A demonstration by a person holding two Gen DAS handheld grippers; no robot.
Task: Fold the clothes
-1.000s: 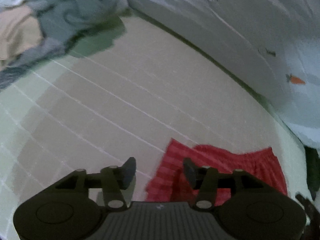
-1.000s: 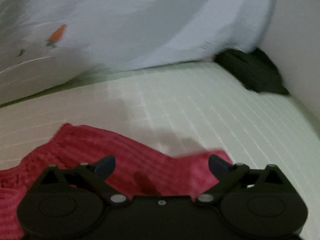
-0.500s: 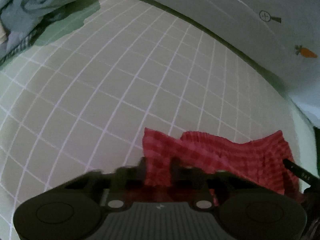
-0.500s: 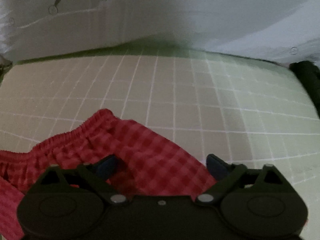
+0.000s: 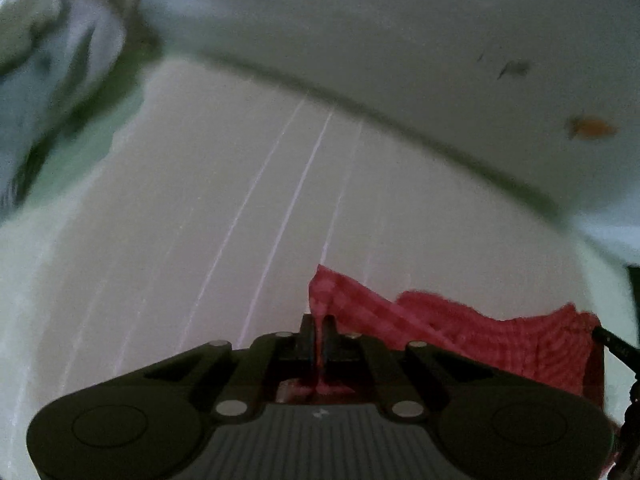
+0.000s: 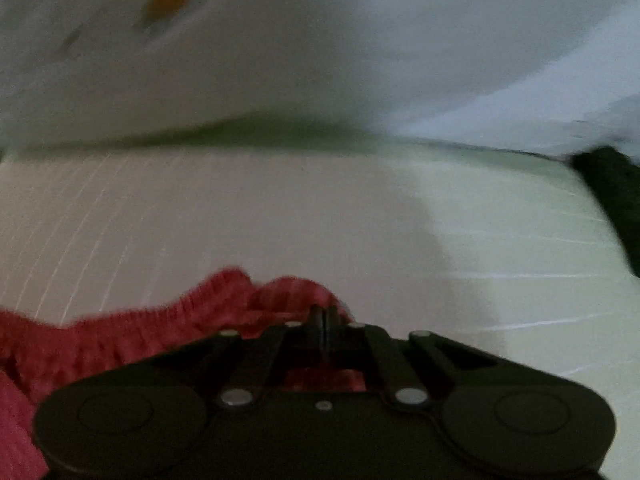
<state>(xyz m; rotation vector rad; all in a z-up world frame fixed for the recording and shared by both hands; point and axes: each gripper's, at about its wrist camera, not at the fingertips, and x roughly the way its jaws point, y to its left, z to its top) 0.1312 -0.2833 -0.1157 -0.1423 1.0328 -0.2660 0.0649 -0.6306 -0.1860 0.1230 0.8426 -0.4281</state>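
Behind the red checked shorts (image 5: 460, 332) lies a pale quilt (image 5: 400, 40) printed with a small orange carrot (image 5: 592, 127); its lower edge runs across the bed well beyond the shorts. Far to the left of the shorts, in the left wrist view, a blurred heap of grey and white clothes (image 5: 60, 60) sits at the edge of the bed. Far to the right of the shorts, in the right wrist view, a dark object (image 6: 612, 184) lies against the quilt's end; it is too blurred to name. Nothing lies between the shorts and the quilt.

The left tool (image 5: 319, 336) points forward over the bed, its 2 fingers nearly together with a thin fold of the shorts pinched between them; the fabric rises to a peak just past the tips and stretches away to the right. The right tool (image 6: 323, 320) also points forward and level, its fingers pressed together on the gathered elastic waistband (image 6: 224, 292) of the shorts, which trails off to the left. A dark tip of the right tool shows at the right end of the shorts in the left wrist view.

The bed sheet (image 5: 200, 220) is pale green with a thin white grid. The light is dim and both views are smeared.
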